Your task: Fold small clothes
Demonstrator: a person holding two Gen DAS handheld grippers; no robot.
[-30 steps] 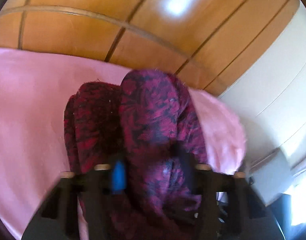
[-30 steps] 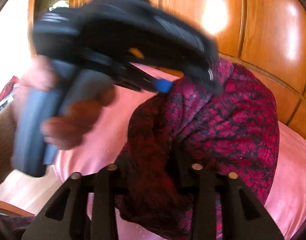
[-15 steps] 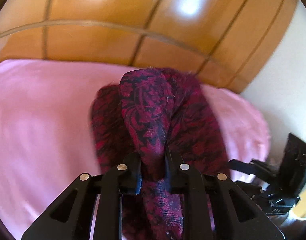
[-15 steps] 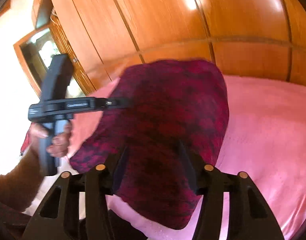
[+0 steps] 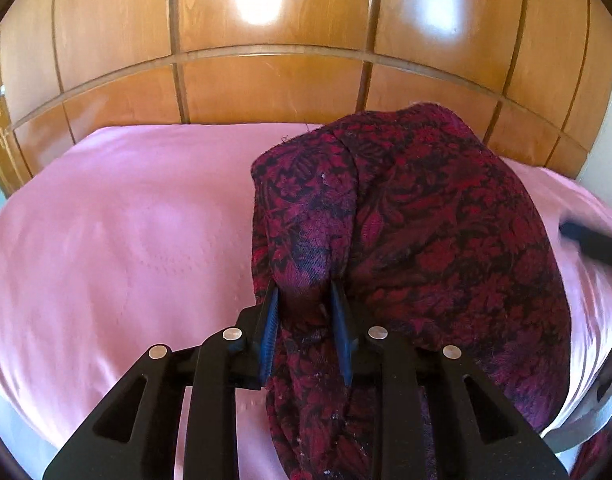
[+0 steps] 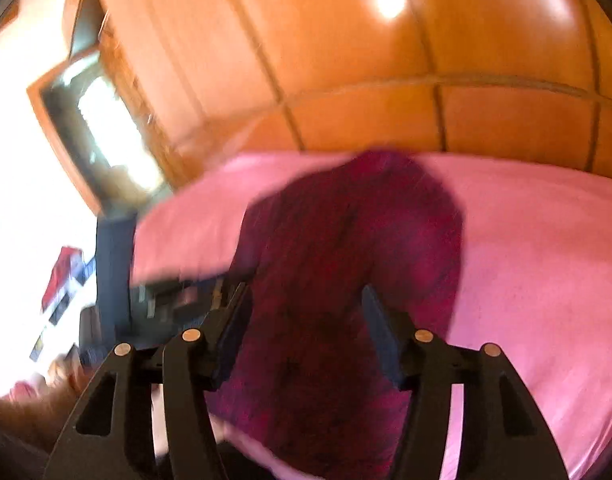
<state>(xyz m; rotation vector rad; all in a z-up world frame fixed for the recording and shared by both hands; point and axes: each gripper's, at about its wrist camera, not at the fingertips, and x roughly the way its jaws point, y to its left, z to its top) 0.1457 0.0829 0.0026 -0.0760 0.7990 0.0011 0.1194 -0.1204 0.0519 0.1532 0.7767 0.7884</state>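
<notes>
garment (image 5: 426, 240): dark red and magenta floral figures on black, woven all over; in the right wrist view it blurs to plain maroon

bed sheet (image 5: 126, 240): pale pink, plain, with a faint embossed dotted figure near the middle

wall panels (image 5: 306, 80): glossy honey-orange wood, darker seams in a grid, white glare patches at 12 o'clock

left gripper (image 5: 306, 304): black frame, 2 blue ribbed pads, silver rivets

right gripper (image 6: 306, 312): black frame and dark pads, copper-toned rivets

mirror frame (image 6: 54, 128): orange-brown wood around a bright, washed-out pane
</notes>
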